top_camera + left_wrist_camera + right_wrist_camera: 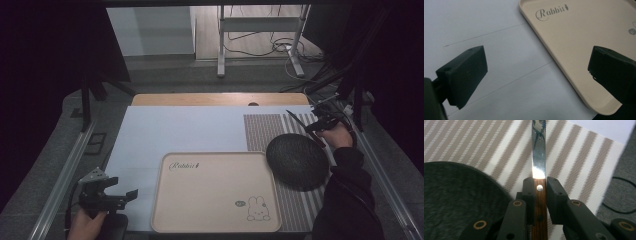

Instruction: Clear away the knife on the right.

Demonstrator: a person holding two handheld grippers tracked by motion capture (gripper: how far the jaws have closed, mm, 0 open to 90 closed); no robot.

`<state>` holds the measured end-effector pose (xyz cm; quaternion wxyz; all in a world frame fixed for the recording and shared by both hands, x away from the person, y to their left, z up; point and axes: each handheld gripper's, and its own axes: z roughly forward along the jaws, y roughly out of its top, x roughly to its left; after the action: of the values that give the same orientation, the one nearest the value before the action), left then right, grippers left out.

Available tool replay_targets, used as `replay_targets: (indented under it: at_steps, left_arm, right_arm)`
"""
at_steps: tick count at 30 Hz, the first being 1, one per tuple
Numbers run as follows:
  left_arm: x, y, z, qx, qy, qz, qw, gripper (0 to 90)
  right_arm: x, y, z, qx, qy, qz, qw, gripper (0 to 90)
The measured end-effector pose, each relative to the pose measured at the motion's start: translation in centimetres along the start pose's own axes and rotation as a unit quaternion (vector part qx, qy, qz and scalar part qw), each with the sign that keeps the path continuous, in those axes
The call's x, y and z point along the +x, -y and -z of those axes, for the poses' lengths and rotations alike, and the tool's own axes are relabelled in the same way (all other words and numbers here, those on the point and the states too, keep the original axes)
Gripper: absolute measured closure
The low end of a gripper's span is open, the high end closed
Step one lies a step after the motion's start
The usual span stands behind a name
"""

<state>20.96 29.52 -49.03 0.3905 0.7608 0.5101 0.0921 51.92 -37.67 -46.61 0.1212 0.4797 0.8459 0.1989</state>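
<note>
A knife [539, 157] with a wooden handle [539, 202] and a shiny steel blade is clamped between the jaws of my right gripper [539, 186], which is shut on the handle. In the high view that gripper [312, 126] is at the far right, above the striped placemat [265, 127], with the blade [294, 118] pointing left and away. A round dark woven mat [297, 161] lies just in front of it. My left gripper [125, 196] rests open at the near left, next to the beige "Rabbit" tray [175, 210]. Its jaws [536, 75] stand wide apart over the white sheet.
The white sheet [175, 130] covers the table's left and middle. The tray's edge [564, 72] runs between the left jaws. A wooden tabletop strip [220, 99] lies behind. Cables [280, 47] and a stand's legs are on the floor beyond.
</note>
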Motion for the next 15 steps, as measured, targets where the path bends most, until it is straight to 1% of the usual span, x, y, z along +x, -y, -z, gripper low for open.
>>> replay_targets:
  at_steps: [6, 8, 12, 15]
  left_arm:
    - [0.0, 0.0, 0.0, 0.0, 0.0, -0.001, 1.0, 2.4]
    - [0.0, 0.0, 0.0, 0.0, 0.0, -0.002, 1.0, 2.4]
    - [0.0, 0.0, 0.0, 0.0, 0.0, -0.003, 1.0, 2.4]
    - [0.0, 0.0, 0.0, 0.0, 0.0, -0.003, 1.0, 2.4]
  right_arm:
    - [2.1, -0.1, 0.0, -0.001, -0.015, 0.008, 0.9999, 77.3]
    - [3.0, -0.2, -0.1, -0.001, -0.019, 0.017, 0.9997, 77.3]
    - [4.5, -0.2, -0.1, 0.0, -0.03, 0.022, 0.9993, 77.3]
    - [5.7, -0.1, -0.1, -0.001, -0.036, 0.031, 0.9989, 77.3]
